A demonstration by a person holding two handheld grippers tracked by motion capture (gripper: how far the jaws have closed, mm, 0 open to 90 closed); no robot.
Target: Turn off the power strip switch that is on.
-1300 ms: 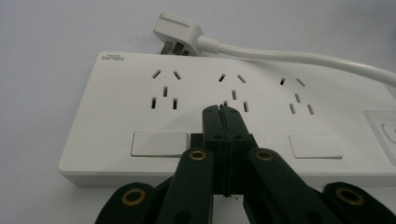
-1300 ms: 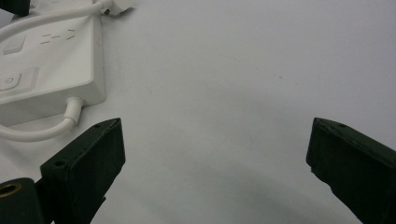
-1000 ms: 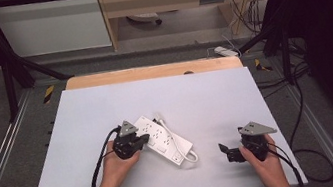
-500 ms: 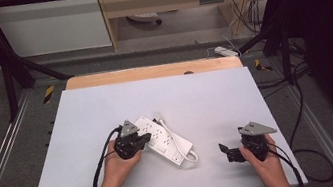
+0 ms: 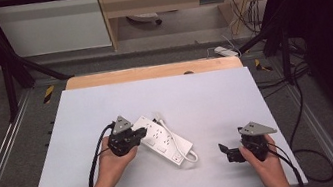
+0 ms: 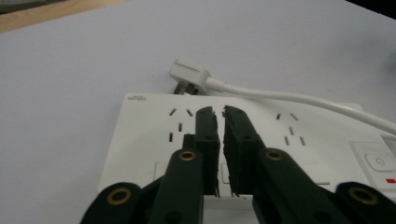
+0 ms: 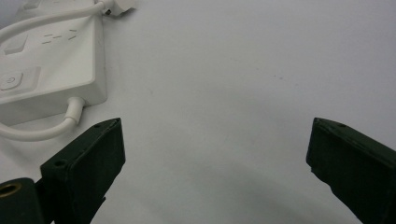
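- The left gripper [image 6: 220, 114] hovers just over the power strip [image 6: 243, 140], its 2 jaws nearly together with a thin slit between them; they have just been opening a little, and nothing sits between them.
- The right gripper [image 7: 215, 140] has its 2 jaws spread wide over bare table [image 5: 205, 92], gripping nothing, well apart from the strip.
- The power strip lies flat near the middle of the white table in the high view, its cable [image 5: 180, 144] looped back along the body and its plug [image 6: 189, 74] resting just beyond the far edge.
- Risks (a judgement): jaws this narrow could not span the strip, so a descent now would press or shove the strip; a jaw tip might also catch in a socket slot, or snag the loose cable and drag the plug.
- Count: 1 power strip, 1 cable, 1 plug, 2 grippers, 2 hands.
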